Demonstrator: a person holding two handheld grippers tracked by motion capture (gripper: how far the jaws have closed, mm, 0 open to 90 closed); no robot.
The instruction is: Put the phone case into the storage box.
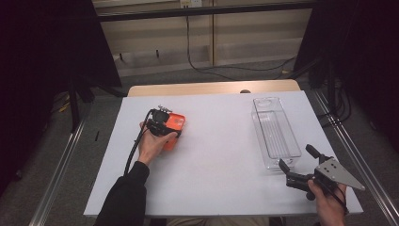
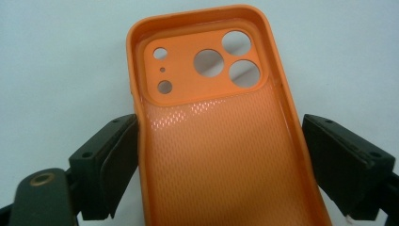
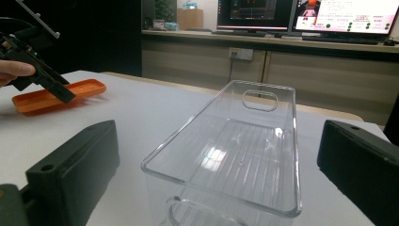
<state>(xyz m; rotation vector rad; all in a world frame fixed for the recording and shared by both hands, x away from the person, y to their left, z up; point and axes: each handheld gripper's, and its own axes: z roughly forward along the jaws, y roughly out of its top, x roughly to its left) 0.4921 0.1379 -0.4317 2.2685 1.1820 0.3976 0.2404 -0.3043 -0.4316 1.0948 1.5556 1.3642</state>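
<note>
Orange phone case [image 2: 221, 141], fine mesh texture inside. Clear ribbed bin [image 3: 235, 150]. White table [image 1: 216, 160]. Black gripper jaws. Black sleeve [image 1: 124, 197].

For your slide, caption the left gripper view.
Left gripper with open jaws astride an orange phone case lying hollow-side up.

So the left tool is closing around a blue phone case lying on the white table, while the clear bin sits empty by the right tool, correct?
Not quite: the phone case is orange, as the left gripper view shows. The left tool straddles it on the white table; the clear bin is empty by the right tool.
</note>
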